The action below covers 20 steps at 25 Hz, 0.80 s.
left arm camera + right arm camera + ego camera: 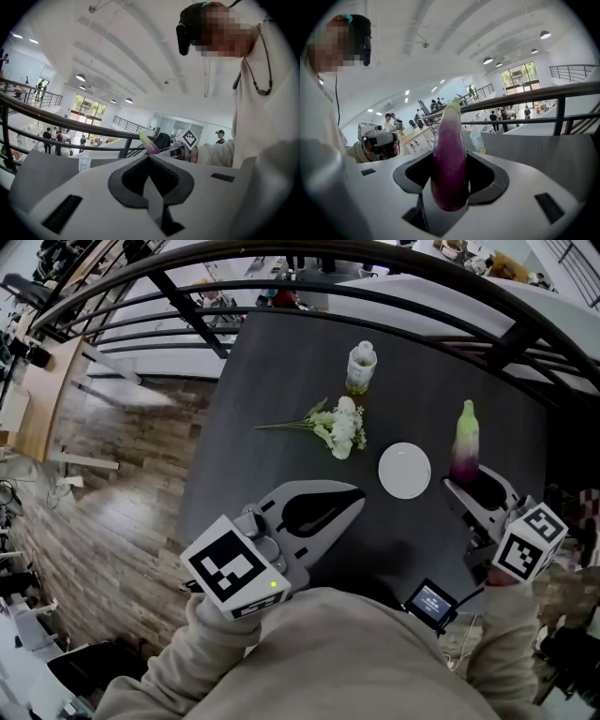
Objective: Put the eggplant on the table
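Sleeves of pale beige fabric (pixel 375 662) fill the bottom of the head view, each arm carrying a grey hand-held gripper topped by a black-and-white marker cube. The left hand-held gripper (pixel 354 497), at lower left, has its jaws pressed together at the tips with nothing between them. The right hand-held gripper (pixel 476 486), at lower right, is pinching the darker lower end of a long eggplant, purple at the bottom and fading to pale green at the top (pixel 466 442). The eggplant stands upright over the right side of the dark grey table (pixel 281 371); whether its base touches the surface cannot be told. Just left of the eggplant lies a round white plate (pixel 405 471). Further up and left, near the plate but apart from it, lies a bunch of white flowers with green stems (pixel 336 425). Above them stands a clear plastic bottle holding yellowish liquid (pixel 361 367). Black metal railing bars (pixel 309 259) curve across the top of the frame.
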{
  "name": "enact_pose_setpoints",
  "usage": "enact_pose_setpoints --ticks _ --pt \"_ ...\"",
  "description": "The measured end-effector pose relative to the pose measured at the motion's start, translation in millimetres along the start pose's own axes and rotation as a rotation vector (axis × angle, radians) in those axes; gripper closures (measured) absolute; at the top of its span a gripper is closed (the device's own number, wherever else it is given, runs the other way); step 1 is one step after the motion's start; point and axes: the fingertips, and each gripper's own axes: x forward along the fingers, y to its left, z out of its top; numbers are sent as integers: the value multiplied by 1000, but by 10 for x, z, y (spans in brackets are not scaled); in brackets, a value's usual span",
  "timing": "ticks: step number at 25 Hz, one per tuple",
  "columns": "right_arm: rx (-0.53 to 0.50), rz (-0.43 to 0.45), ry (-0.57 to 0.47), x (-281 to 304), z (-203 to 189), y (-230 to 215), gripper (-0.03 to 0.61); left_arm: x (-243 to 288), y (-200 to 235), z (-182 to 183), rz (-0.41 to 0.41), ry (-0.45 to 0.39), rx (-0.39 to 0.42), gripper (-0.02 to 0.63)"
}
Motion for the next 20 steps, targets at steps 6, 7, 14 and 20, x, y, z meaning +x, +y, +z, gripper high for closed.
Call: enact_pose_setpoints --ticks 6,7,14,20 --pt "-8 -6 53 202 -229 -218 350 -144 22 -225 58 0 -29 609" --pt "-14 -7 68 248 -289 -252 350 -178 27 -258 68 0 -33 609" --pt "18 -17 146 465 -613 -505 350 -315 57 -435 123 16 -64 609" --pt "-2 -47 209 626 -798 -715 350 -439 46 -553 157 34 -91 609"
